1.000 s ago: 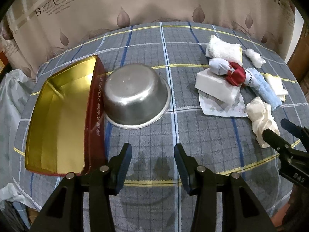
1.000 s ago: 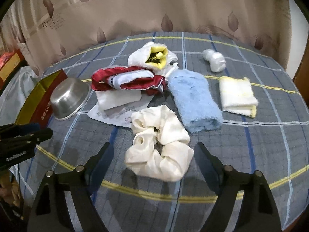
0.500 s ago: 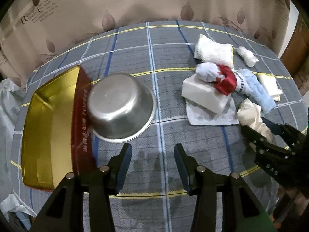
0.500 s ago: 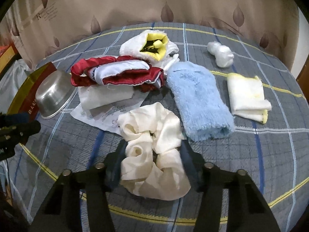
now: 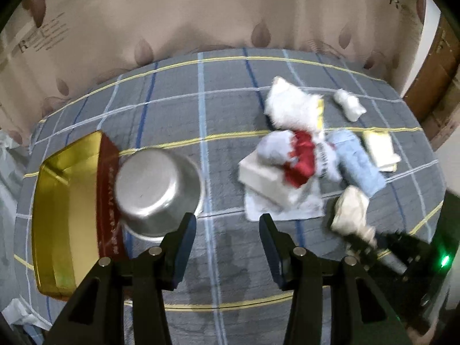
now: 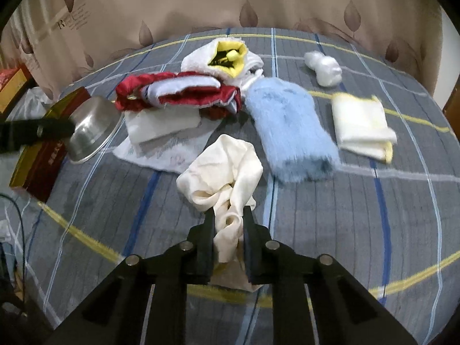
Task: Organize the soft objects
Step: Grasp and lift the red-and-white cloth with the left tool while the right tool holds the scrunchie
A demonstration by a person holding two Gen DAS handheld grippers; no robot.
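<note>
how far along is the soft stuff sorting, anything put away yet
Nothing looks put away: the gold tin shows no cloth inside. In hand: the right claw is shut on the cream scrunchie. The left claw holds nothing. Left: the blue towel, red-and-white cloth, folded yellow cloth.

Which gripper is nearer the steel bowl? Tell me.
Left. The left gripper hangs open just in front of the steel bowl; the right gripper is across the table, shut on the cream scrunchie.

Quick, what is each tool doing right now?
Left tool: open, holding nothing.
Right tool: closed on the cream scrunchie.
</note>
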